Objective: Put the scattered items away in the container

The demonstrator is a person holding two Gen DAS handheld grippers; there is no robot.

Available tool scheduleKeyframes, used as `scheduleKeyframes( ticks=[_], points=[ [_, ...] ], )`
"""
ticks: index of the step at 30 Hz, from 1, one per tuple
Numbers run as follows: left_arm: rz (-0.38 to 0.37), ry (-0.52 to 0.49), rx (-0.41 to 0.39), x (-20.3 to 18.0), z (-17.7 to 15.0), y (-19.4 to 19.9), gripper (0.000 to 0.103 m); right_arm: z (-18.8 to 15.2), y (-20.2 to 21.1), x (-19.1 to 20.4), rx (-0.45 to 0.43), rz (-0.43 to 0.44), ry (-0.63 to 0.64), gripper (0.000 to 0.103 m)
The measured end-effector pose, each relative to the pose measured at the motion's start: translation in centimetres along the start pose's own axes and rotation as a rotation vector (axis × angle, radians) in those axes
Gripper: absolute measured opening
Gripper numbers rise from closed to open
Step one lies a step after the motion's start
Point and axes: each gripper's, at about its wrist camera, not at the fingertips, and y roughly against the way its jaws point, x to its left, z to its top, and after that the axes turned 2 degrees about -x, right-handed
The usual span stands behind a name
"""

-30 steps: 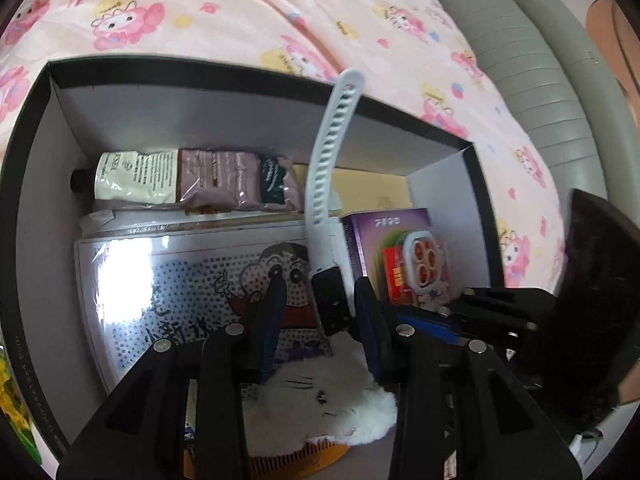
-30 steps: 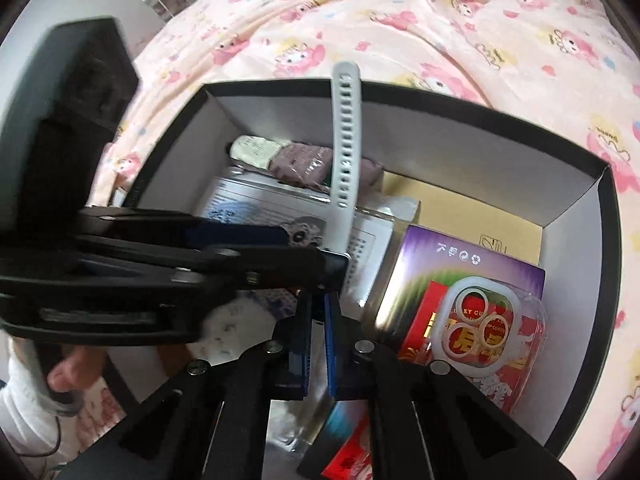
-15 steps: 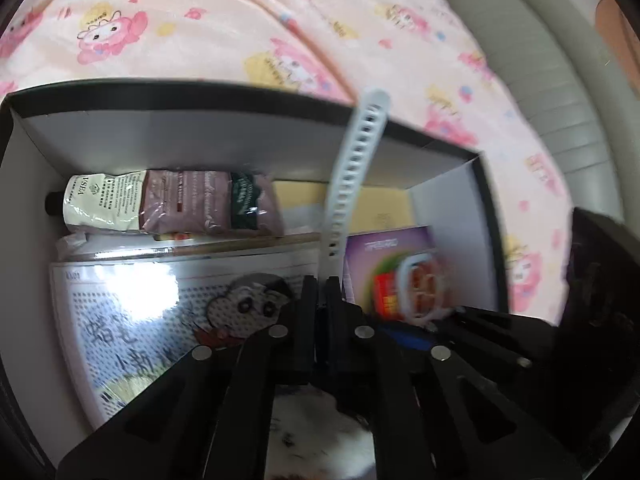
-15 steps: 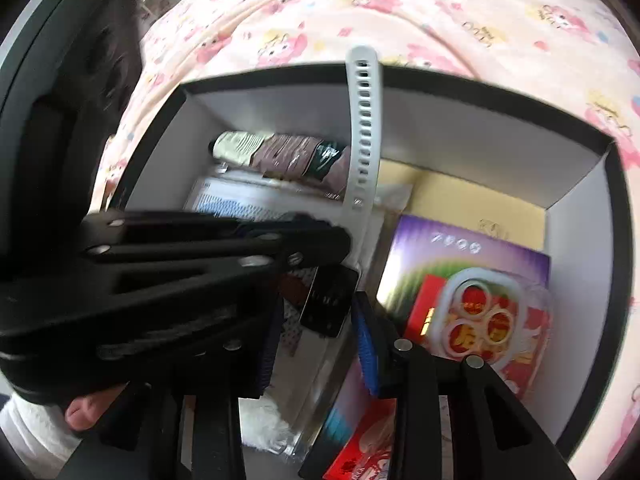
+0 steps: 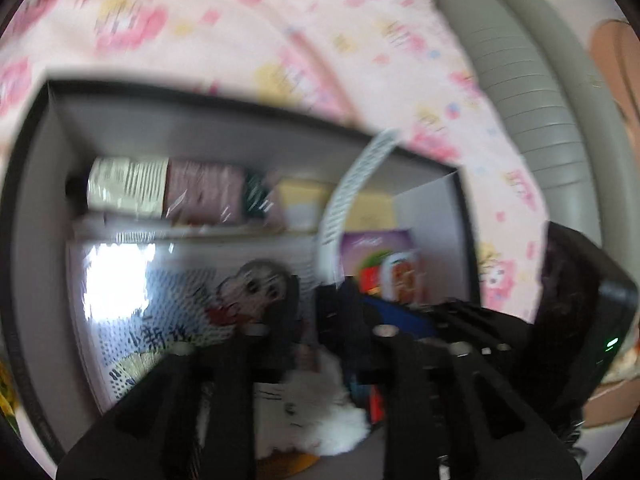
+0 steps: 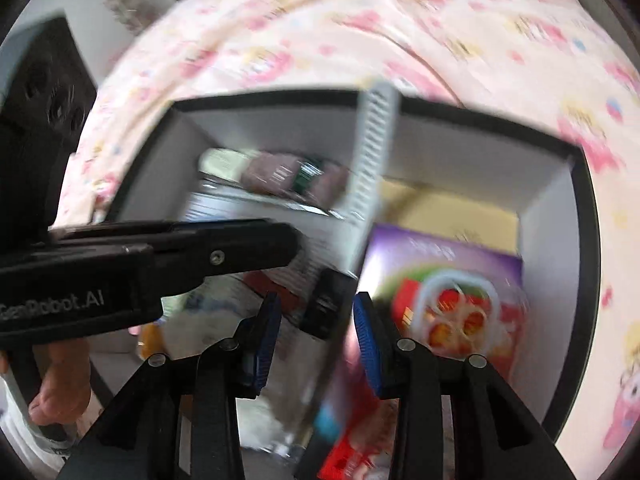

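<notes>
Blur smears both views, yet we make out the basics. Our right hand-held gripper [image 6: 314, 330] has its blue-padded fingers spread apart, and the black body of the watch [image 6: 326, 304] sits in the gap between them; we cannot tell whether either pad touches it. Its white perforated strap rises ahead, tilted, past the far rim of the box [image 6: 576, 184]. Our left hand-held gripper [image 5: 307, 300] reaches in from the right gripper's left, fingers parted with a gap showing. Just ahead, inside the box, lie a purple carton [image 6: 448, 256] to the right, a cartoon-printed sheet [image 5: 168, 304] to the left, and a tube [image 5: 168, 190] farther back. Beyond the box spreads the pink patterned bedsheet [image 6: 320, 40].
</notes>
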Motion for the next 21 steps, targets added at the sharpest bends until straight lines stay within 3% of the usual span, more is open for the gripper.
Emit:
scheduleKeyframes(
  ticks=[8,12,13,15,16,17,21],
  points=[
    [-0.033,0.01,0.073,-1.0,0.3,-2.5,0.036,0.0,-0.3,-0.5,0.0,0.105,0.015,0.042],
    [-0.01,-0.012,0.043,-1.3,-0.2,-1.8,0.027,-0.1,-0.1,-0.5,-0.003,0.087,0.031,0.041],
    [-0.024,-0.021,0.041,-1.4,-0.3,-1.5,0.023,-0.2,0.1,-0.6,-0.006,0.087,0.029,0.041],
    [-0.174,-0.008,0.075,-1.3,-0.5,-1.4,0.014,-0.3,0.4,-0.9,-0.012,0.094,0.021,0.038],
    [-0.214,-0.008,0.091,-1.5,-0.6,-1.3,0.014,-0.4,0.3,-0.9,0.003,0.105,0.018,0.036],
    [-0.213,-0.015,0.089,-1.6,-0.7,-1.2,0.014,-0.5,0.3,-0.9,0.007,0.106,0.019,0.036],
    [-0.082,-0.012,-0.012,-0.7,-0.7,0.3,0.017,-0.5,1.1,-1.3,-0.006,0.073,0.005,0.036]
  ],
)
